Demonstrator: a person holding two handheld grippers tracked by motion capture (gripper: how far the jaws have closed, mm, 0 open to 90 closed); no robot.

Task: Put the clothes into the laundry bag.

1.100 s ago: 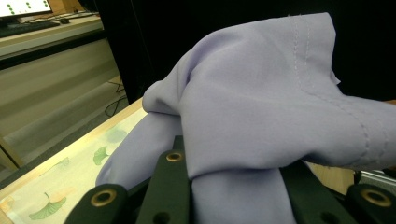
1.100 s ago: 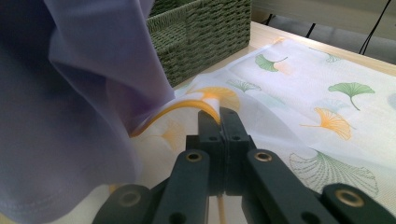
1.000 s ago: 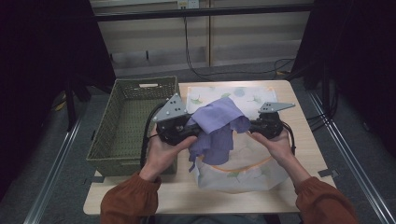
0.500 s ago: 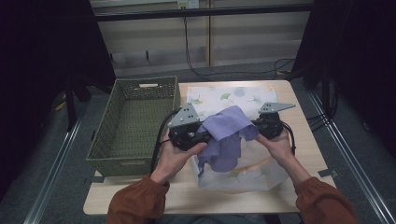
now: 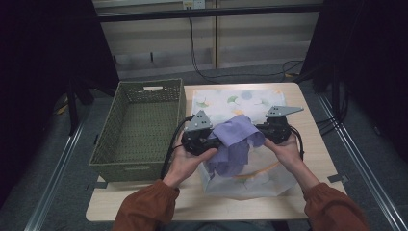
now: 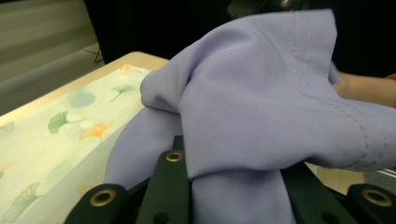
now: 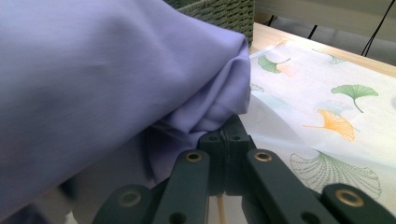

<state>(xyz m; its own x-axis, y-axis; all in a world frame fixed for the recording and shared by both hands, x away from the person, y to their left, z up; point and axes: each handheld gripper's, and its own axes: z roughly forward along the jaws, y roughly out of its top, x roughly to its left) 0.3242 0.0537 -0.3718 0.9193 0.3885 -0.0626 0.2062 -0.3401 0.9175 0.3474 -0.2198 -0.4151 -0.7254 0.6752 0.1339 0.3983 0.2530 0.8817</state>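
A lavender cloth (image 5: 234, 140) hangs bunched between my two grippers, low over a white leaf-patterned cloth (image 5: 240, 98) spread on the wooden table (image 5: 320, 149). My left gripper (image 5: 216, 143) is shut on the cloth's left side; in the left gripper view the lavender cloth (image 6: 261, 93) drapes over the jaws and hides their tips. My right gripper (image 5: 259, 133) is shut on the right side. In the right gripper view its jaws meet at the right gripper (image 7: 224, 136) tip, pinching a fold of the lavender cloth (image 7: 116, 74). A hand holds each gripper.
A green woven basket (image 5: 139, 125) stands on the table's left side, close beside the left gripper; its corner is the basket (image 7: 219, 11) in the right gripper view. The patterned cloth (image 7: 336, 116) covers most of the table's middle. Cables trail behind the table.
The left gripper has dropped and moved right, toward the right gripper. The lavender cloth has sunk with it and is more bunched. The right gripper has stayed put.
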